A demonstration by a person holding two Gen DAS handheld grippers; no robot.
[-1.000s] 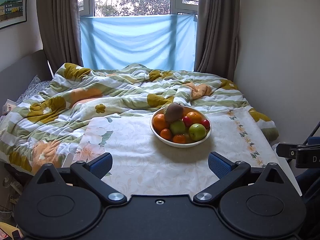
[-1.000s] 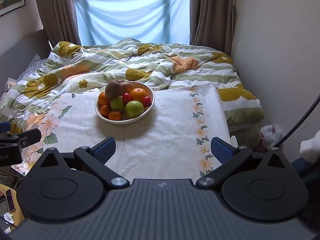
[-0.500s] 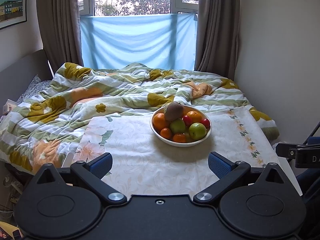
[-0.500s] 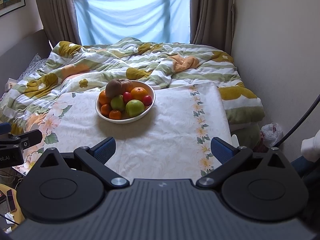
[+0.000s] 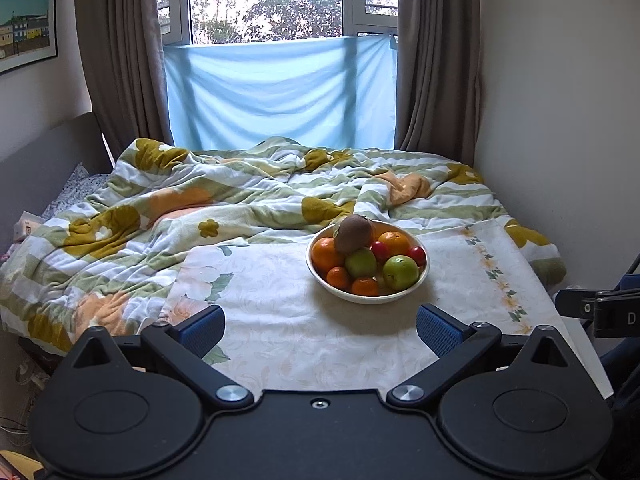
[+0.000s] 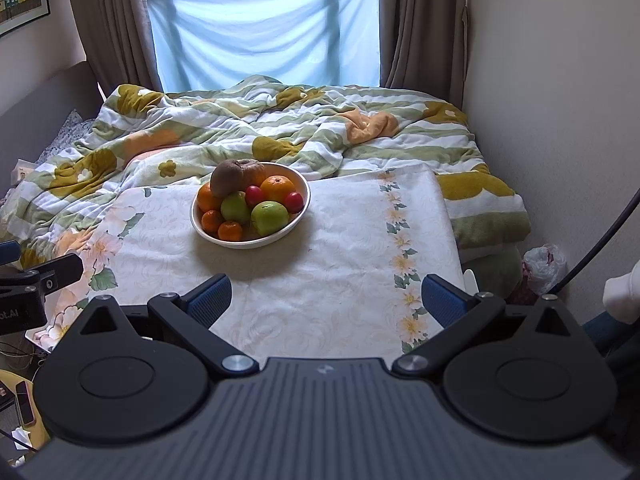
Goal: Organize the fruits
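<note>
A white bowl (image 5: 416, 282) (image 6: 298, 216) heaped with fruit stands on a floral cloth over the table (image 5: 280, 320) (image 6: 340, 272). It holds a brown kiwi (image 5: 353, 234) (image 6: 227, 177) on top, oranges (image 5: 325, 253) (image 6: 277, 189), green apples (image 5: 400, 271) (image 6: 269, 216), small red fruits (image 5: 379, 250) (image 6: 294, 201) and small tangerines (image 5: 364, 285) (image 6: 230, 230). My left gripper (image 5: 320, 326) is open, short of the bowl, which sits slightly right of its middle. My right gripper (image 6: 326, 300) is open too, with the bowl ahead and to the left. Nothing lies between either pair of fingers.
A rumpled flowered quilt (image 5: 200, 208) (image 6: 280, 128) covers the bed behind the table. Walls close in on the right. A blue sheet (image 5: 280, 96) hangs over the window between curtains. A plastic bag (image 6: 544, 264) lies on the floor at right.
The right gripper's view has crept slightly forward and down toward the table; the bowl and fruit have not moved. Both grippers stay open.
</note>
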